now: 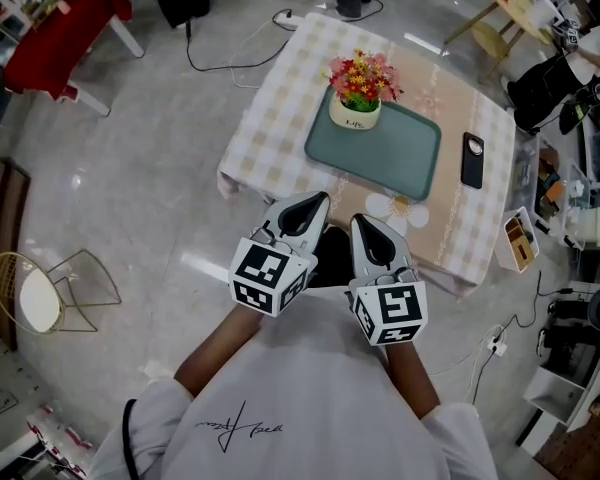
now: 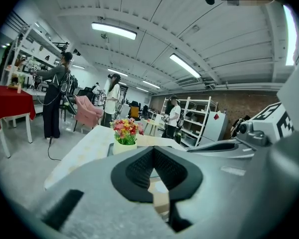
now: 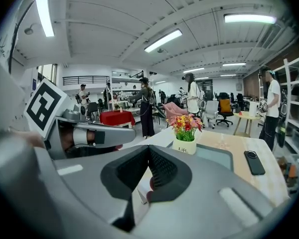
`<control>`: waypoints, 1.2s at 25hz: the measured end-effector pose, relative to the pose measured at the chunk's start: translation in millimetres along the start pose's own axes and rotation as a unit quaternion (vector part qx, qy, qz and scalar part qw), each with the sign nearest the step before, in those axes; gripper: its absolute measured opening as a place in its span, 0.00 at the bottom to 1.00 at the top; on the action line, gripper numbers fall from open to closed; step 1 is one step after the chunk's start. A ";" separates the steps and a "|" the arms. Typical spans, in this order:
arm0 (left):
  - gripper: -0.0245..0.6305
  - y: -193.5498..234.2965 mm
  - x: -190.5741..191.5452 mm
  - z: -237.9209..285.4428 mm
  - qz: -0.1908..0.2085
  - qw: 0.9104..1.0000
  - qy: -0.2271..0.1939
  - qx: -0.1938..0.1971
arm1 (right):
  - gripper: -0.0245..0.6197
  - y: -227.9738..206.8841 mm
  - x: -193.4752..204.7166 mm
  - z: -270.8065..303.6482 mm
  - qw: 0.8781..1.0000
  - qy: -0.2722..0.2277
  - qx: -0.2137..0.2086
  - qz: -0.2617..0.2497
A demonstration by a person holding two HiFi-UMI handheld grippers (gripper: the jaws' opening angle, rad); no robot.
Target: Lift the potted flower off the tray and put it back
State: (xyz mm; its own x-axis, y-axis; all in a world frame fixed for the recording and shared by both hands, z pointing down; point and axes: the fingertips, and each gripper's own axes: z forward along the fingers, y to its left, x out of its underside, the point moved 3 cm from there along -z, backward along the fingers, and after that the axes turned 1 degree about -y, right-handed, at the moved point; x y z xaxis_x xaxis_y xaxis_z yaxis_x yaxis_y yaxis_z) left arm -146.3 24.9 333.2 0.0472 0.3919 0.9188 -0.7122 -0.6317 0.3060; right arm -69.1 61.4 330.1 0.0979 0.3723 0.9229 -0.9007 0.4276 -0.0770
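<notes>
Both tongs were clenched on nothing. Left gripper (image 1: pixel 314 202) and right gripper (image 1: pixel 366 224) sat side by side just off the table's (image 1: pixel 270 118) near edge, well apart from the pot (image 1: pixel 355 112). The pot stood upright on the tray (image 1: pixel 400 158), at its far-left corner, close to the rim. I judged the lift not yet started.

Risks as I saw them:
- The jaws had to open before closing in, or they'd shove the pot and tip it.
- The pot looked round and smooth. A pinch too high would catch the flowers (image 1: pixel 362 76) instead, and it could slip.
- That near the rim, a set-down slightly off would land the base on the lip and topple it.
- The phone (image 1: pixel 471 159) lay just beside the tray's right edge, so a wide right-hand swing could knock it.
</notes>
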 end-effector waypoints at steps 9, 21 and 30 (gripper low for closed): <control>0.04 12.2 -4.4 31.8 0.010 1.000 0.003 0.007 | 0.06 -29.5 -3.7 26.8 1.000 0.001 -0.003 0.012; 0.08 32.6 -2.2 89.7 0.010 0.999 0.036 -0.001 | 0.10 -84.4 -9.0 71.8 1.000 0.018 -0.013 0.013; 0.17 55.5 8.0 131.1 0.009 0.998 0.064 -0.007 | 0.13 -120.2 3.0 109.7 0.998 0.041 -0.025 0.028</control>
State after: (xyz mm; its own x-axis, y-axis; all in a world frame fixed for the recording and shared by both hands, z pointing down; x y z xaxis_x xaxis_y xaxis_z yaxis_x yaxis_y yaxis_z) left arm -93.6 -94.8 390.2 -0.0553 0.4641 0.8840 -0.7218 -0.6303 0.2858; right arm -7.0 -79.2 383.5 0.0836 0.4619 0.8830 -0.8836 0.4440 -0.1486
